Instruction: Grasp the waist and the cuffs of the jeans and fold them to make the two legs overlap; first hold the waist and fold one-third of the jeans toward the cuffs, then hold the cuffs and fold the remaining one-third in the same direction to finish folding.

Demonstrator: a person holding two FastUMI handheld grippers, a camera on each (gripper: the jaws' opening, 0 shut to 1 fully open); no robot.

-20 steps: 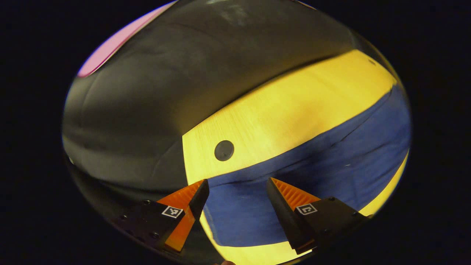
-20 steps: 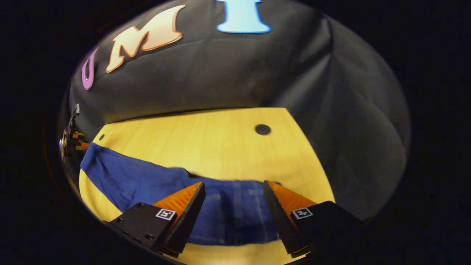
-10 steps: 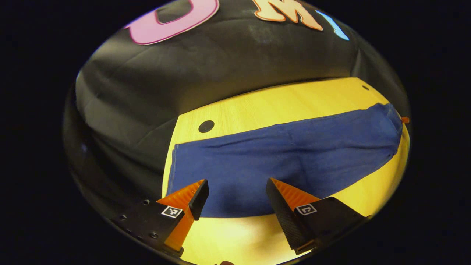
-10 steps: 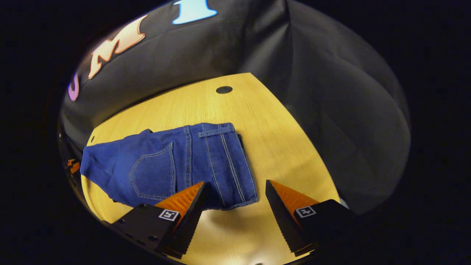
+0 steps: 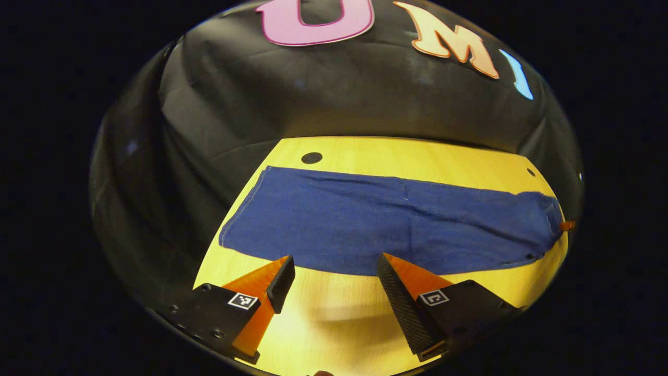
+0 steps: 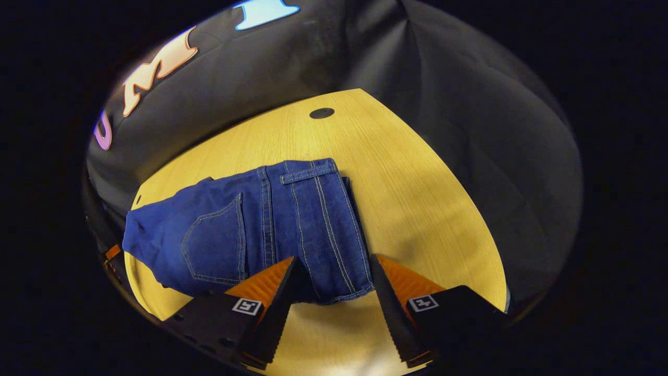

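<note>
Blue jeans (image 5: 396, 224) lie flat across the yellow wooden table (image 5: 417, 156), one leg on top of the other. In the left gripper view the cuff end (image 5: 250, 209) is at the left, and my left gripper (image 5: 334, 267) hovers open just in front of the jeans' near edge, nothing between its fingers. In the right gripper view the jeans (image 6: 250, 230) show the waistband (image 6: 334, 219) with a back pocket (image 6: 214, 245). My right gripper (image 6: 332, 265) is open, its fingers standing either side of the waistband's near corner without pressing on it.
The table has a round hole (image 5: 311, 157) beyond the cuffs and another hole (image 6: 321, 113) beyond the waist. Black cloth walls close in behind and beside the table. The table's right edge (image 6: 469, 209) runs close past the waist.
Both grippers have risen and drawn back from low over the jeans, staying open. The right one has since edged forward over the waistband's corner. The jeans lie still.
</note>
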